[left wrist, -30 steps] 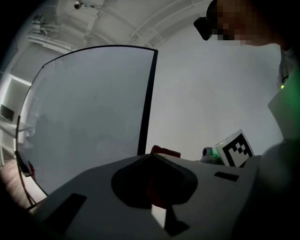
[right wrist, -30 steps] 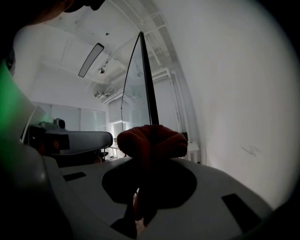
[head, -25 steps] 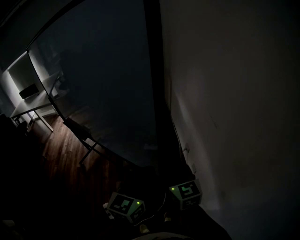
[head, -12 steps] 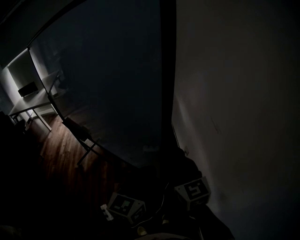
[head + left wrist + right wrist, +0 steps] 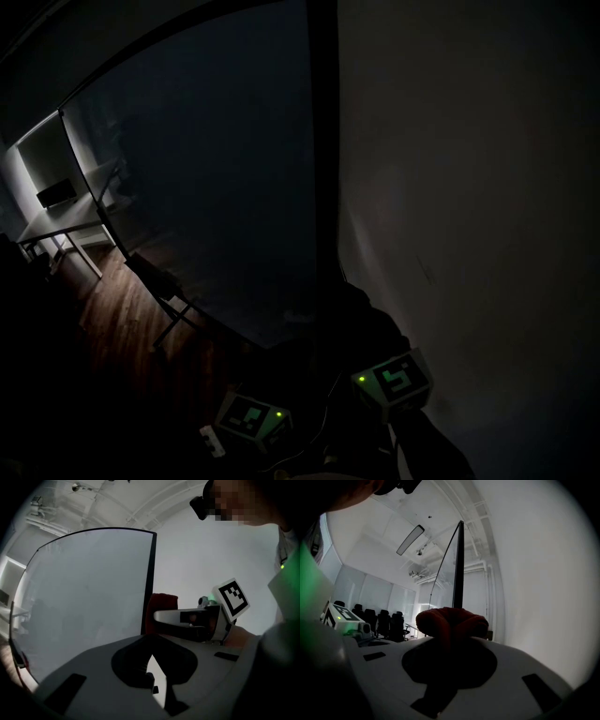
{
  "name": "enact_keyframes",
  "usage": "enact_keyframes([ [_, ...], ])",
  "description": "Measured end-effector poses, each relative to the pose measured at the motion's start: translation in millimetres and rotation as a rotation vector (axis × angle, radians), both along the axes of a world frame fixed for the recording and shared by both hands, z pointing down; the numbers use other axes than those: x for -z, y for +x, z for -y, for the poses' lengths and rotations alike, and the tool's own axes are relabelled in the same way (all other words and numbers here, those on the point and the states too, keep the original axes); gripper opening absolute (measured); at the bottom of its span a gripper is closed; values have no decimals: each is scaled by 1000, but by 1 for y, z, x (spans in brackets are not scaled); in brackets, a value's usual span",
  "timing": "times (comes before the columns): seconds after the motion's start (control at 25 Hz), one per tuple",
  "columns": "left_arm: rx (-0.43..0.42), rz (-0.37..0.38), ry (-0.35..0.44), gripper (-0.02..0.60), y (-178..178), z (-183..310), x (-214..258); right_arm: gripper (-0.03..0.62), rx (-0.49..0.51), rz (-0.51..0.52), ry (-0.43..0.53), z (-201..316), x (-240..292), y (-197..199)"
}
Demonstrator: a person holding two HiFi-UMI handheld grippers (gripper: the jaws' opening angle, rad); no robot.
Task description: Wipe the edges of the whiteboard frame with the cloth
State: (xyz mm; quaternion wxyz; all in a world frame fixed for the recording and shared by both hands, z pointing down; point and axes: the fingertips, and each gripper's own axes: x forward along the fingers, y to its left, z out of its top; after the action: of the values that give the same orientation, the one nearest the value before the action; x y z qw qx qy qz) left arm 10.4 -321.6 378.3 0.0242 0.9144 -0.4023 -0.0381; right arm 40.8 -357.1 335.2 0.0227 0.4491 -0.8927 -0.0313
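- The red cloth (image 5: pixel 452 620) is bunched into a wad at the tip of the right hand-held gripper (image 5: pixel 449 644). Its jaws are clamped on it, so a rounded pad sticks out in front to do the rubbing.
- That pad sits right against the dark frame (image 5: pixel 458 569), on the upright right-hand edge of the whiteboard (image 5: pixel 89 597), near its lower part. From the right gripper view the edge runs straight up out of the cloth. I judge the wad is lined up this way so that a stroke can follow the strip.
- Seen from the left gripper view, the cloth (image 5: pixel 161 604) pokes out just beside the frame (image 5: pixel 149 583). The right hand-held gripper (image 5: pixel 197 620) comes in sideways, level, so the wad meets the edge square on.
- The left hand-held gripper (image 5: pixel 151 657) hangs lower and off to the side, its jaws meeting at the tips with nothing between them. It looks parked out of the way; this wipe needs one tool.
- The head view is very dark, but both marker cubes show low down, the right (image 5: pixel 394 380) nearer the frame (image 5: pixel 323 141).
- A plain wall (image 5: pixel 534 573) stands close behind the edge, which leaves little room on that side.
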Motion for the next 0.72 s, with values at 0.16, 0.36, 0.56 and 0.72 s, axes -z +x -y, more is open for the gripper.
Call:
enact_keyframes([
  [0.16, 1, -3, 44, 8, 3, 3, 25, 57, 14, -5, 26, -3, 21, 1],
  [0.36, 2, -11, 93, 8, 3, 6, 61, 57, 24, -8, 59, -4, 42, 0],
  [0.56, 2, -19, 130, 8, 4, 0, 75, 57, 29, 41, 134, -11, 74, 3],
  [0.72, 2, -17, 123, 8, 5, 0, 77, 57, -1, 69, 160, -15, 82, 15],
])
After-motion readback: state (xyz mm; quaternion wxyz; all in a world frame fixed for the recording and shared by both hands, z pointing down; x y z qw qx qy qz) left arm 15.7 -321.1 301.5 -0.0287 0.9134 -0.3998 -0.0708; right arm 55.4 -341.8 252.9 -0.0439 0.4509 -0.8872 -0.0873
